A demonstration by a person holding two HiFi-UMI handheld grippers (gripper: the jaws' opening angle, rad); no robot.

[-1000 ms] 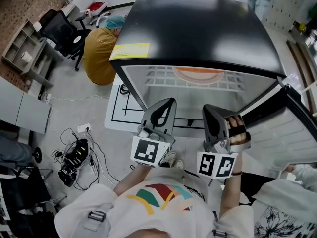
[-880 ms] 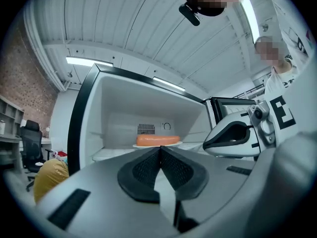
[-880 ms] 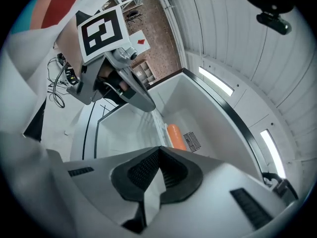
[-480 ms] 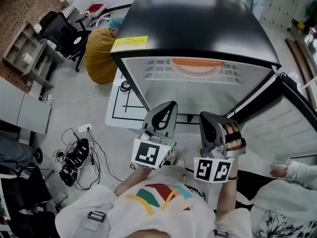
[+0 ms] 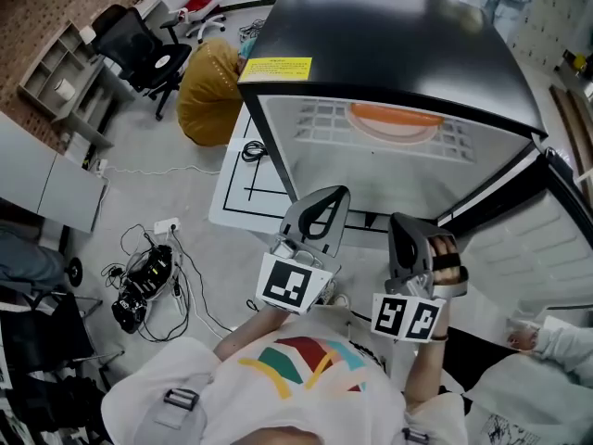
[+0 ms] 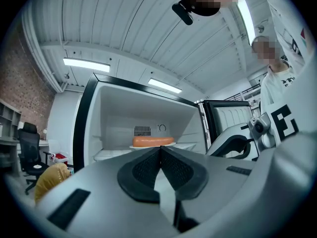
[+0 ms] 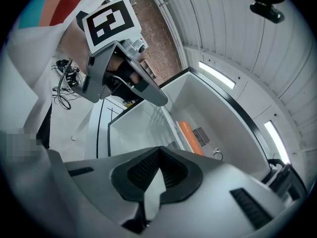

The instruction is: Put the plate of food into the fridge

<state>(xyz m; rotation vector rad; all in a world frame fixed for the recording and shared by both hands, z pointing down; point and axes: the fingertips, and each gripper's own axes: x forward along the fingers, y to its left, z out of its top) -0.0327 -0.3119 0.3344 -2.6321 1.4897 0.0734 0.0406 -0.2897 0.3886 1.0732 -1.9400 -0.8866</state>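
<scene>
The fridge [image 5: 389, 44] has a black top, and its upper compartment stands open. On the wire shelf [image 5: 320, 119] inside rests a white plate with a long orange sausage [image 5: 394, 117]. The left gripper view shows the same plate of food [image 6: 152, 142] straight ahead. In the right gripper view the sausage [image 7: 190, 137] lies deep in the compartment. My left gripper [image 5: 332, 196] is shut and empty, just outside the opening. My right gripper [image 5: 401, 222] is beside it, also shut on nothing. Each sees the other: the right gripper [image 6: 237, 144] and the left gripper [image 7: 124, 81].
The fridge door [image 5: 547, 221] hangs open at the right. A person in yellow [image 5: 211, 89] crouches left of the fridge, near an office chair [image 5: 148, 54]. Cables and a device [image 5: 139, 290] lie on the floor. Another person's sleeve [image 5: 556, 341] shows at lower right.
My right gripper has sunk a little and drawn back from the opening. The left gripper has hardly moved. The head view has shifted, so the fridge sits further right.
</scene>
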